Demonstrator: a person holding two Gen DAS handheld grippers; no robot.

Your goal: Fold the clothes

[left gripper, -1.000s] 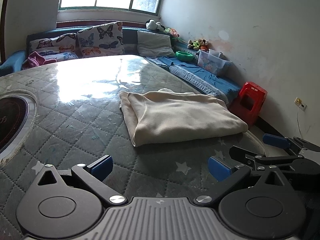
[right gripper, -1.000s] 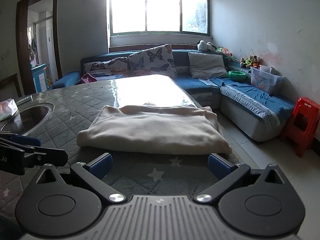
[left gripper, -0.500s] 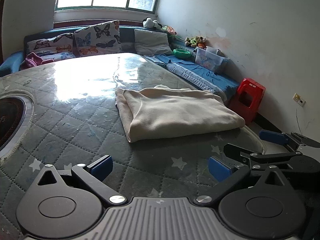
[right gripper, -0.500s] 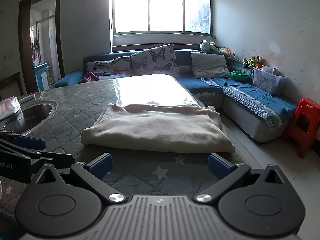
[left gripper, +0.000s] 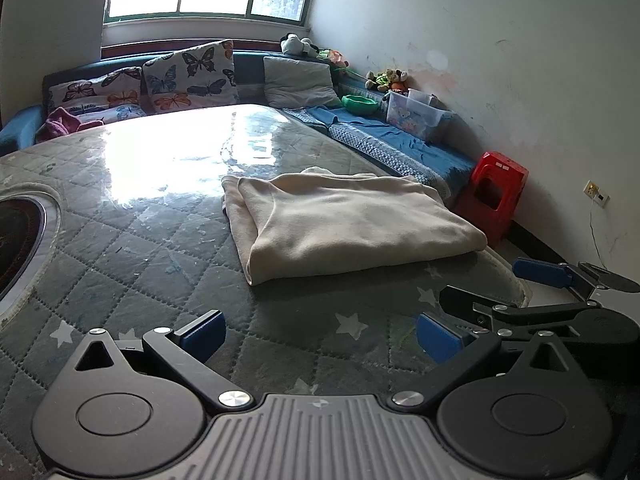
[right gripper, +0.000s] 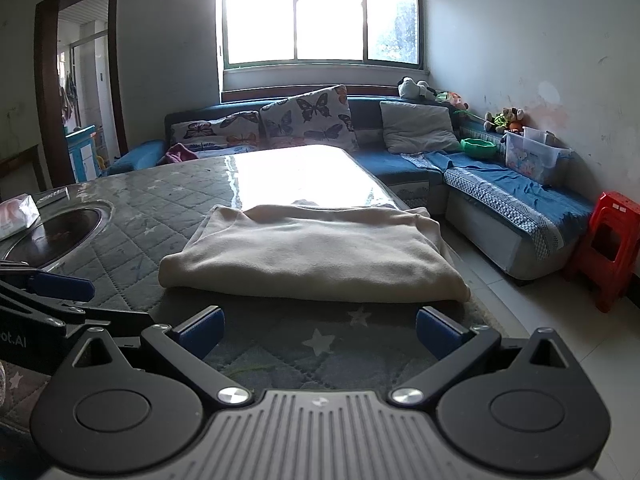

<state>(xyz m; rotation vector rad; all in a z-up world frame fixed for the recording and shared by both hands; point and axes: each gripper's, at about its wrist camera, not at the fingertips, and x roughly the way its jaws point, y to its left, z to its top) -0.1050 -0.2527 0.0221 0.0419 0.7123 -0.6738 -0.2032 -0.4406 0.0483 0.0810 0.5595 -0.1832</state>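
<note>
While both tongs hang spread wide over the near edge of the table (left gripper: 120,248), neither one holds or touches anything. The left tongs (left gripper: 320,334) have blue pads far apart, with only the quilted, starry table cover showing between them. The right tongs (right gripper: 318,330) are just as wide and let go.

The folded cream cloth (right gripper: 308,254) lies flat on the table just past the pads, near the right side of the table. It is in a neat thick stack, and a small bump of cloth pokes up behind its far edge; what that bit is cannot be made out.

From the left camera, the right tongs (left gripper: 552,292) show at the right edge, partly cut off. A dark round plate (right gripper: 56,236) set in the table is cut off at the left. Bright window glare hides the far table top.
</note>
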